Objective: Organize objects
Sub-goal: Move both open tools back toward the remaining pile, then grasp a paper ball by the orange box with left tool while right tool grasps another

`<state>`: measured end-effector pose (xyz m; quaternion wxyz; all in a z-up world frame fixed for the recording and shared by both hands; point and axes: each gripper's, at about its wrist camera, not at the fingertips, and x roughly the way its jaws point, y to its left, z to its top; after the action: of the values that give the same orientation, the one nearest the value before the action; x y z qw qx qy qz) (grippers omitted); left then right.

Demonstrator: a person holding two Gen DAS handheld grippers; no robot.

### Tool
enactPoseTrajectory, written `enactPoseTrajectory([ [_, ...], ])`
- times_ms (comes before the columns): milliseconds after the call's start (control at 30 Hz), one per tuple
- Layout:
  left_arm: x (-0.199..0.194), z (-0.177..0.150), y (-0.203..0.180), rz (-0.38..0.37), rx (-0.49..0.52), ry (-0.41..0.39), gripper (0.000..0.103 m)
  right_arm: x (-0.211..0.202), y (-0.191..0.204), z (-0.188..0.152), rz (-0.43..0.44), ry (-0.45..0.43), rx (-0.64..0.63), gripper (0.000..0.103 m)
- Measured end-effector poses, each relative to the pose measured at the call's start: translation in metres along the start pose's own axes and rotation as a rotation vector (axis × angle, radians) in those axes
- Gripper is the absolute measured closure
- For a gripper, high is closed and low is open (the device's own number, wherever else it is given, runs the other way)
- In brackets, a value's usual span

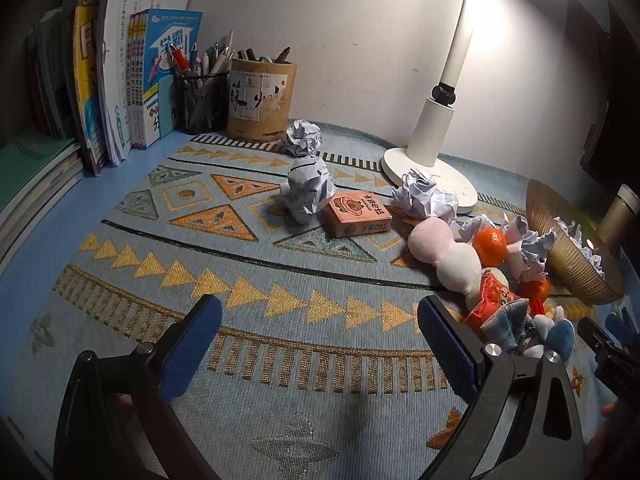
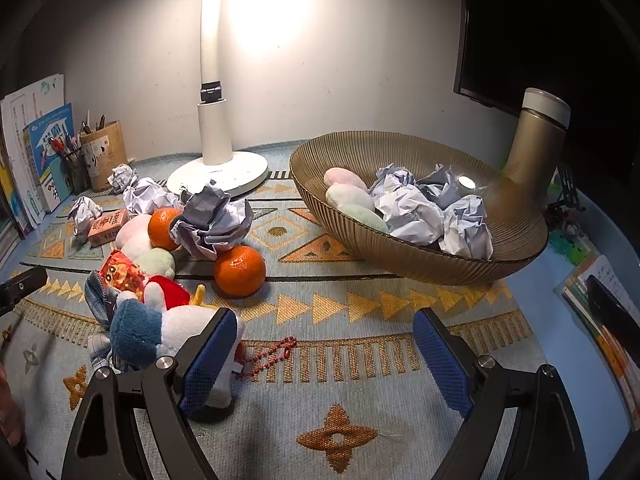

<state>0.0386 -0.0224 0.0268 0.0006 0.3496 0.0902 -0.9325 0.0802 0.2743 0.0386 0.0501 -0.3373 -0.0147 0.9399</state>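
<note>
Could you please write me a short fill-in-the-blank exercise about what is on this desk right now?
1. The ribbed golden bowl holds crumpled balls of ____.
2. The nearest round orange mandarin lies on the patterned woven ____.
3. The white desk lamp is switched ____.
4. The blue-padded right gripper has its jaws ____.

Missing words: paper; mat; on; open
</note>
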Motion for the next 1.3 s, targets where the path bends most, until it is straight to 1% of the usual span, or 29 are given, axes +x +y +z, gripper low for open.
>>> enactPoseTrajectory([
  [100,0.000,0.000,0.001,-0.004,-0.001,0.000,0.005,-0.001,0.000,0.001,-0.003,-0.006,-0.002,0.014],
  [167,0.000,0.000,0.002,-0.009,-0.006,0.009,0.005,-0.003,0.001,0.005,0.012,-0.002,-0.006,0.014],
  [233,0.002,0.003,0.004,-0.021,-0.012,0.046,0.005,-0.006,0.002,0.016,0.079,0.026,0.006,0.014],
  [267,0.003,0.007,0.005,-0.024,-0.010,0.070,0.005,-0.009,0.006,0.026,0.125,0.027,0.006,0.014],
  [300,0.000,0.012,0.005,-0.022,-0.001,0.074,0.005,-0.013,0.011,0.037,0.167,0.019,-0.007,0.014],
  [400,-0.012,0.038,0.003,0.010,0.070,0.022,0.005,-0.014,0.034,0.075,0.245,-0.001,-0.082,0.014],
  [433,-0.011,0.047,0.004,0.006,0.086,0.020,0.005,-0.008,0.044,0.087,0.273,0.018,-0.107,0.014],
  [467,-0.008,0.057,0.005,-0.003,0.095,0.030,0.005,0.002,0.053,0.099,0.305,0.056,-0.122,0.014],
  [567,0.019,0.083,0.014,-0.037,0.079,0.078,0.005,0.044,0.078,0.130,0.418,0.203,-0.120,0.015],
  [633,0.044,0.095,0.023,-0.071,0.032,0.124,0.005,0.073,0.090,0.149,0.487,0.283,-0.091,0.015],
  [700,0.069,0.102,0.034,-0.129,-0.032,0.175,0.006,0.101,0.100,0.161,0.565,0.360,-0.044,0.015],
  [733,0.078,0.104,0.038,-0.153,-0.056,0.191,0.006,0.112,0.107,0.163,0.589,0.394,-0.041,0.015],
  [767,0.087,0.105,0.041,-0.172,-0.068,0.202,0.006,0.125,0.114,0.164,0.585,0.428,-0.049,0.015],
  [833,0.097,0.104,0.042,-0.174,-0.076,0.211,0.006,0.145,0.127,0.160,0.541,0.474,-0.080,0.015],
  [933,0.105,0.101,0.041,-0.190,-0.074,0.211,0.006,0.169,0.140,0.154,0.545,0.522,-0.088,0.015],
  [967,0.108,0.100,0.040,-0.196,-0.075,0.214,0.008,0.176,0.141,0.153,0.551,0.534,-0.082,0.015],
  [1033,0.114,0.100,0.038,-0.206,-0.084,0.222,0.014,0.187,0.143,0.152,0.539,0.550,-0.079,0.015],
  [1100,0.120,0.099,0.038,-0.214,-0.093,0.232,0.029,0.194,0.143,0.151,0.515,0.558,-0.090,0.016],
  [1133,0.122,0.098,0.038,-0.217,-0.092,0.237,0.033,0.197,0.144,0.149,0.517,0.567,-0.095,0.025],
  [1167,0.124,0.097,0.037,-0.220,-0.094,0.242,0.041,0.199,0.144,0.148,0.524,0.572,-0.098,0.037],
  [1200,0.126,0.096,0.037,-0.228,-0.099,0.247,0.046,0.197,0.144,0.149,0.509,0.553,-0.109,0.040],
  [1233,0.128,0.095,0.036,-0.236,-0.100,0.251,0.056,0.196,0.142,0.150,0.506,0.540,-0.106,0.053],
  [1267,0.128,0.096,0.035,-0.244,-0.098,0.248,0.063,0.194,0.139,0.151,0.534,0.539,-0.087,0.069],
  [1300,0.125,0.096,0.035,-0.261,-0.098,0.234,0.073,0.191,0.135,0.153,0.566,0.537,-0.066,0.070],
])
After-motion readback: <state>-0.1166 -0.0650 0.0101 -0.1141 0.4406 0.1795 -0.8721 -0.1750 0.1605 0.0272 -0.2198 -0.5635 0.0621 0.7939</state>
